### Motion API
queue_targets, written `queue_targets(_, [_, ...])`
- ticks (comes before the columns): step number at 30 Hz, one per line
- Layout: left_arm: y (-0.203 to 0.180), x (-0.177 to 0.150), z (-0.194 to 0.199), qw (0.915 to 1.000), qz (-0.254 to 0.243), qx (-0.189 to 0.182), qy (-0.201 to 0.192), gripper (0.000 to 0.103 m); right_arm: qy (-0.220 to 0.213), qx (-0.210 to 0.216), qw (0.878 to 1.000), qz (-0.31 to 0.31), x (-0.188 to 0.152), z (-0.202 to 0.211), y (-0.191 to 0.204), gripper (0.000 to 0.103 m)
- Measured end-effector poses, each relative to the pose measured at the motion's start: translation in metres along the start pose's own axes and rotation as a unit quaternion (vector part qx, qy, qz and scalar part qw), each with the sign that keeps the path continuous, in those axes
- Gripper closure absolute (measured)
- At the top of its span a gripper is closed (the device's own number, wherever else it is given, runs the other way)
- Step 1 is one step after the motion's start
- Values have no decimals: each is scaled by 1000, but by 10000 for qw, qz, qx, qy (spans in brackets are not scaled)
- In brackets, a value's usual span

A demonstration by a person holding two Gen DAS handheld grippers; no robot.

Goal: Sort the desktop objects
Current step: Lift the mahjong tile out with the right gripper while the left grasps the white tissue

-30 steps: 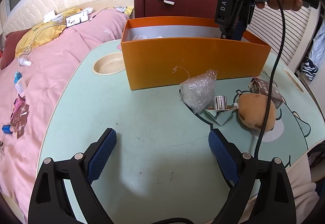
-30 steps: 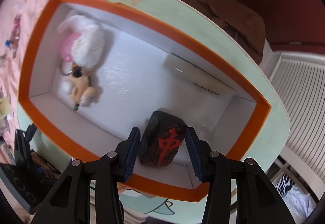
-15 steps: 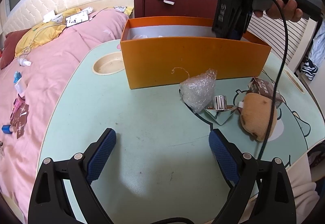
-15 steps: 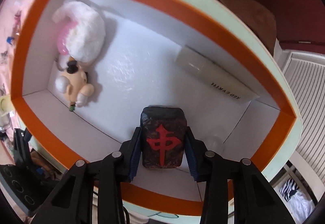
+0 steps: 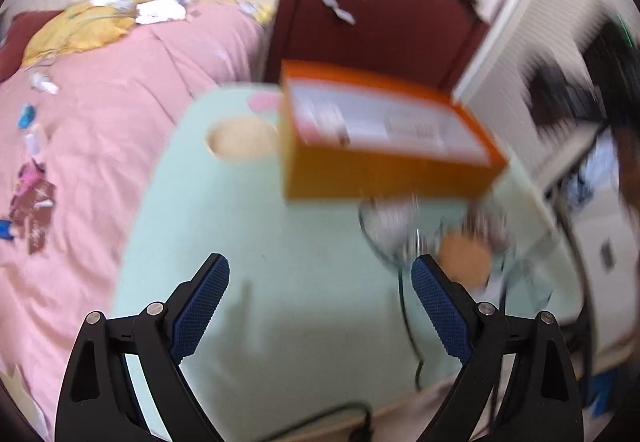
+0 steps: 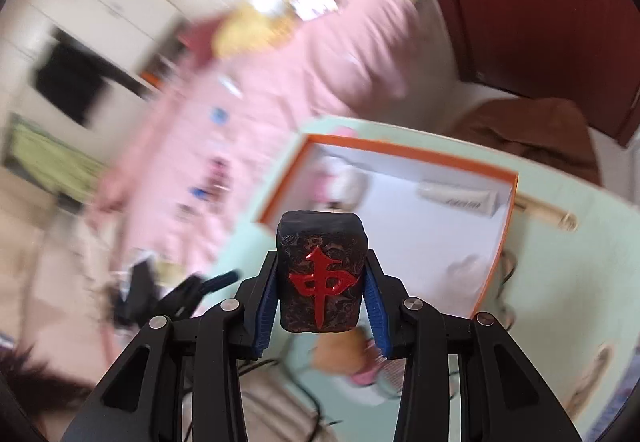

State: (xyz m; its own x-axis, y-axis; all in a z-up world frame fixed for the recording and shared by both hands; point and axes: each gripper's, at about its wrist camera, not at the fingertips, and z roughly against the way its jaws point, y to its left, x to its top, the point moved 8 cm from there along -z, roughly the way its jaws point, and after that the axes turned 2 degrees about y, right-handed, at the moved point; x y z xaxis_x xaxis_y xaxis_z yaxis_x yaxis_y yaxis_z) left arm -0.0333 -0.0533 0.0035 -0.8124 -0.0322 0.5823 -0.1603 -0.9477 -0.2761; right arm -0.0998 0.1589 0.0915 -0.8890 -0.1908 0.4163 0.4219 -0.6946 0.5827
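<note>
Our right gripper (image 6: 320, 282) squeezes the black block (image 6: 321, 276) tight so it won't drop, up above the orange box (image 6: 502, 242). Our left gripper (image 5: 320, 302) is wide apart, holding nothing, over the surface (image 5: 260, 242).

Box (image 5: 384, 161) on table (image 5: 256, 242) — bed (image 5: 120, 101) to its left

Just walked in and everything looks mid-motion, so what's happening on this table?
A person is sorting desk clutter into an orange box on the pale green table. The right tongs are shut on a black mahjong-style block with a red character, held up in the air short of the box. The left tongs are open and empty above the table. An orange plush and a clear wrapper lie outside the box.
</note>
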Motion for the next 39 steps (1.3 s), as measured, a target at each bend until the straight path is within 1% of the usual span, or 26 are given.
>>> queue_targets(2, [-2, 31, 11, 9996, -113, 15, -260, 12, -444, 287, 9986, -83, -10, 17, 1, 65])
queue_targets(3, [-6, 46, 13, 9991, -260, 63, -337, 15, -699, 405, 9966, -185, -17, 25, -2, 65])
queue_targets(5, [-21, 76, 9, 9970, -642, 254, -356, 20, -1190, 642, 9898, -442, -32, 39, -11, 65])
queue_targets(6, [-28, 86, 4, 9958, -799, 328, -310, 24, -1360, 654, 9871, -540, -37, 42, -14, 65])
queue_targets(7, [-36, 97, -3, 9940, -984, 414, -242, 30, -1506, 530, 9854, -600, -42, 43, -18, 65])
queue_targets(8, [-46, 105, -12, 9916, -1189, 483, -141, 33, -1648, 390, 9834, -655, -47, 45, -22, 65])
queue_targets(9, [-54, 108, -24, 9891, -1385, 490, 21, 40, -1736, 242, 9823, -657, -50, 44, -25, 65])
queue_targets(11, [-70, 115, -48, 9825, -1761, 499, 344, 41, -1867, 18, 9803, -645, -56, 43, -29, 65])
queue_targets(14, [-85, 110, -82, 9739, -2078, 550, 725, 41, -1950, 39, 9782, -716, -66, 41, -36, 65])
queue_targets(16, [-87, 108, -100, 9710, -2108, 717, 872, 42, -2003, 36, 9771, -717, -72, 39, -40, 65])
queue_targets(17, [-86, 107, -110, 9698, -2098, 802, 951, 47, -2012, 52, 9770, -709, -75, 39, -43, 65])
queue_targets(18, [-86, 106, -120, 9686, -2084, 871, 1039, 61, -2019, 70, 9769, -701, -77, 40, -46, 65])
queue_targets(19, [-86, 104, -128, 9677, -2057, 888, 1155, 67, -1994, 122, 9772, -717, -79, 37, -47, 65])
queue_targets(21, [-82, 101, -140, 9670, -1974, 936, 1308, 67, -1947, 217, 9775, -776, -84, 34, -49, 65])
queue_targets(24, [-72, 97, -155, 9625, -1915, 1295, 1422, 67, -1898, 360, 9770, -902, -92, 33, -53, 65])
queue_targets(26, [-67, 95, -161, 9602, -1899, 1474, 1424, 67, -1890, 432, 9765, -938, -93, 32, -54, 65])
queue_targets(29, [-62, 93, -168, 9576, -1934, 1555, 1465, 67, -1881, 509, 9760, -977, -94, 31, -55, 65])
queue_targets(30, [-61, 93, -169, 9574, -1947, 1547, 1468, 68, -1877, 516, 9759, -981, -95, 30, -55, 65])
queue_targets(31, [-60, 94, -169, 9574, -1946, 1539, 1480, 71, -1886, 516, 9757, -990, -95, 30, -56, 65])
queue_targets(32, [-59, 95, -169, 9573, -1944, 1530, 1493, 75, -1893, 522, 9754, -1000, -94, 30, -57, 65])
queue_targets(33, [-58, 97, -169, 9575, -1940, 1516, 1505, 85, -1890, 515, 9754, -1009, -94, 30, -57, 65])
queue_targets(34, [-58, 98, -165, 9590, -1903, 1441, 1529, 85, -1886, 506, 9755, -1018, -95, 29, -58, 65])
queue_targets(36, [-58, 99, -158, 9665, -1701, 1125, 1557, 85, -1882, 463, 9757, -1020, -95, 28, -59, 65])
queue_targets(39, [-60, 107, -141, 9730, -1656, 971, 1278, 85, -1882, 392, 9765, -970, -95, 29, -57, 65])
